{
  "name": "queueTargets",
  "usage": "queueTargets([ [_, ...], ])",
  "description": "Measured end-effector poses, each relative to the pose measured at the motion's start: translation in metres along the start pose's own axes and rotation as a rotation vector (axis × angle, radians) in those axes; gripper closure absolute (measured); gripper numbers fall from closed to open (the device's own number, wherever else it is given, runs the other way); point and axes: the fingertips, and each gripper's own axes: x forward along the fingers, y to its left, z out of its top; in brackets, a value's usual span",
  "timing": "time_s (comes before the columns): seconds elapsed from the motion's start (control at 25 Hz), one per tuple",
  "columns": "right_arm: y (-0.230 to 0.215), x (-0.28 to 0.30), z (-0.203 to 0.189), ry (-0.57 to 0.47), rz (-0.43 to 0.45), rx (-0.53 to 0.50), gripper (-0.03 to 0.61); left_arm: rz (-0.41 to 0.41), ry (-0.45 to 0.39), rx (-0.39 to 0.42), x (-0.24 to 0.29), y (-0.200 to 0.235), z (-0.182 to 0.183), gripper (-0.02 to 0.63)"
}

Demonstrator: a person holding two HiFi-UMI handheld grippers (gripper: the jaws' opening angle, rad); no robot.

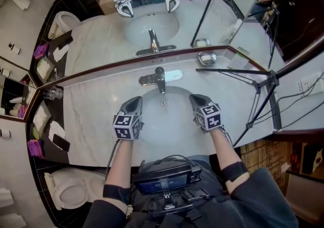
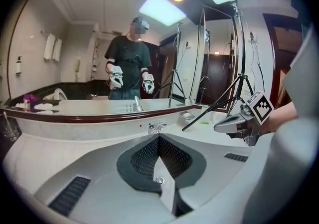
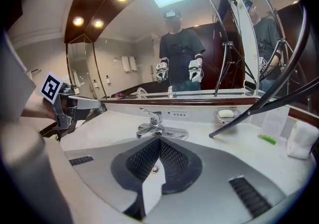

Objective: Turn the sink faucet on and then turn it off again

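My left claw (image 1: 134, 102) and right claw (image 1: 198, 100) hung over the sink (image 1: 165, 123), one at each side. Both were closed tight with nothing between the jaws. The faucet (image 1: 160, 77) stood at the sink's far edge on the marble table (image 1: 91, 115), beyond both claws and touched by neither.

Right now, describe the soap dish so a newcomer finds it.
Start at the white marble counter and its chrome faucet. Right of the faucet, against the mirror, sits the soap dish. It is the only small shiny metal dish, holding a pale bar.
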Motion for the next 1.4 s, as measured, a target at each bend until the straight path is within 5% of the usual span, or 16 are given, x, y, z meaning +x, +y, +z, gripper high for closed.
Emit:
queueTargets([
  [0.32,0.003,-0.005,-0.004,0.0,0.0,-0.015,0.56,0.045,-0.001,-0.017,-0.013,0.006,-0.015,0.612],
  [0.56,0.003,0.0,-0.001,-0.006,-0.038,-0.119,0.558,0.05,-0.002,-0.013,-0.012,0.005,-0.017,0.612],
  [0.68,0.015,0.004,0.013,0.01,-0.034,-0.23,0.55,0.052,0.003,-0.011,-0.01,0.006,-0.018,0.612],
  [0.96,0.038,0.046,0.031,0.061,0.01,-0.551,0.421,0.053,0.008,-0.014,-0.003,0.008,-0.018,0.612],
  [1.4,0.066,0.12,0.062,0.145,0.061,-1.032,0.353,0.07,0.016,0.016,0.005,0.024,-0.017,0.612],
])
